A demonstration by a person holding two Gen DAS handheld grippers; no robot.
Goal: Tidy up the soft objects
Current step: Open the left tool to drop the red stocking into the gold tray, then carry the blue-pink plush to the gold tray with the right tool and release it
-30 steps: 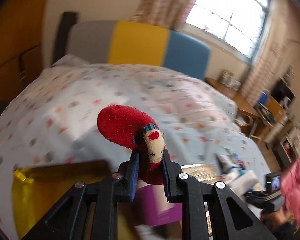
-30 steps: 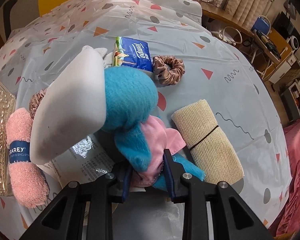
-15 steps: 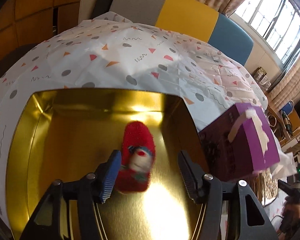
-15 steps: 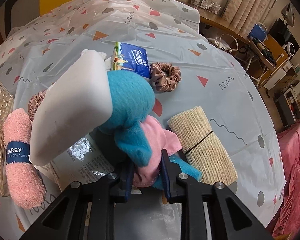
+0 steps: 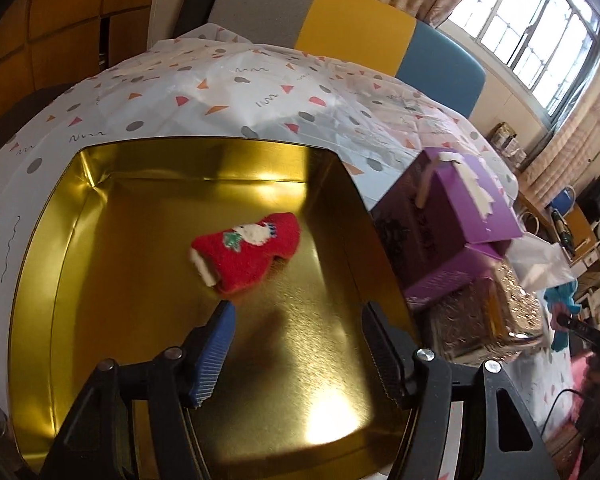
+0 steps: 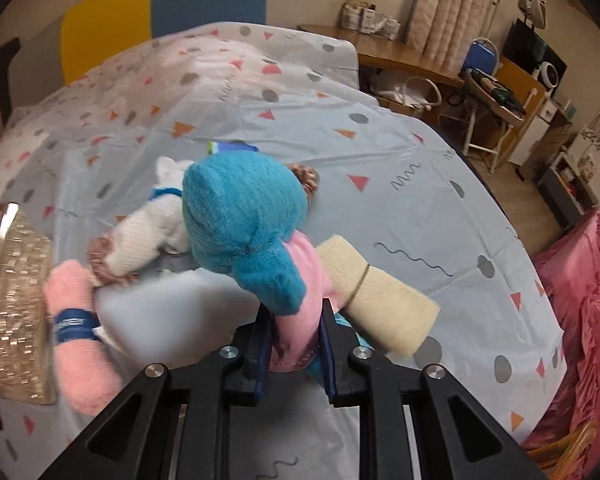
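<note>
A red sock point(image 5: 248, 252) with a white cartoon face lies inside the gold tin point(image 5: 80, 240) on the patterned tablecloth. My left gripper point(image 5: 296, 320) is open and empty, just above and in front of the sock. My right gripper point(image 6: 294, 326) is shut on a blue plush toy in a pink dress point(image 6: 252, 228) and holds it above the table. Below it lie a pink towel roll point(image 6: 80, 332), a white knitted piece point(image 6: 152, 232) and a cream rolled cloth point(image 6: 380, 300).
A purple box point(image 5: 448, 232) stands right of the tin on a glittery gold box point(image 5: 480, 320), which also shows in the right wrist view point(image 6: 8, 300). A brown scrunchie point(image 6: 306, 178) and a tissue pack point(image 6: 232, 146) lie behind the plush. A pink bedspread point(image 6: 580, 300) is at the right.
My left gripper opened over the tin and let the red sock fall; it now lies flat on the tin floor. My right gripper has lifted the blue plush higher above the table.
</note>
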